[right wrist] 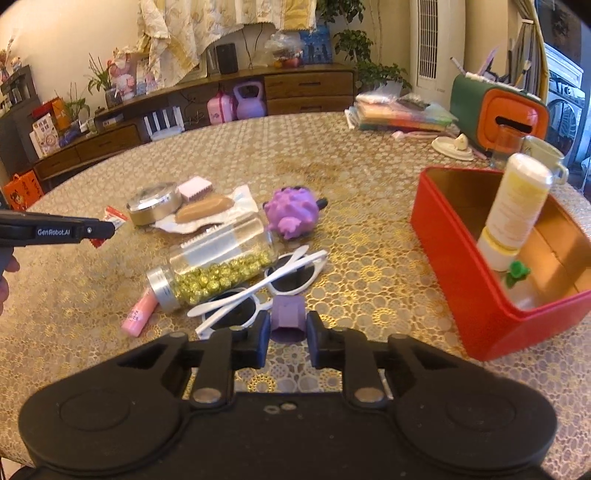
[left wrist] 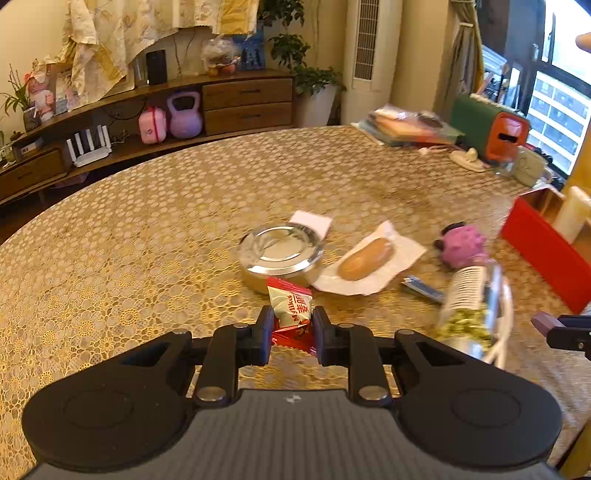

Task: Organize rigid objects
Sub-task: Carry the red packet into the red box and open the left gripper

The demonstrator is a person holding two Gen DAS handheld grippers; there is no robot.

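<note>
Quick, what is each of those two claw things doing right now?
Left gripper: closed on a red-and-white snack packet.
Right gripper: closed on a small purple piece.

This is a home, a living or dining room. A round table (left wrist: 147,221) wears a gold lace-patterned cloth. Behind it runs a low wooden sideboard (left wrist: 243,99) with drawers, holding a purple kettlebell (left wrist: 184,116), a white router (left wrist: 90,146) and potted plants (right wrist: 103,79). A draped cloth (left wrist: 110,33) hangs above, and a tall window (left wrist: 554,92) looks onto apartment blocks.
</note>
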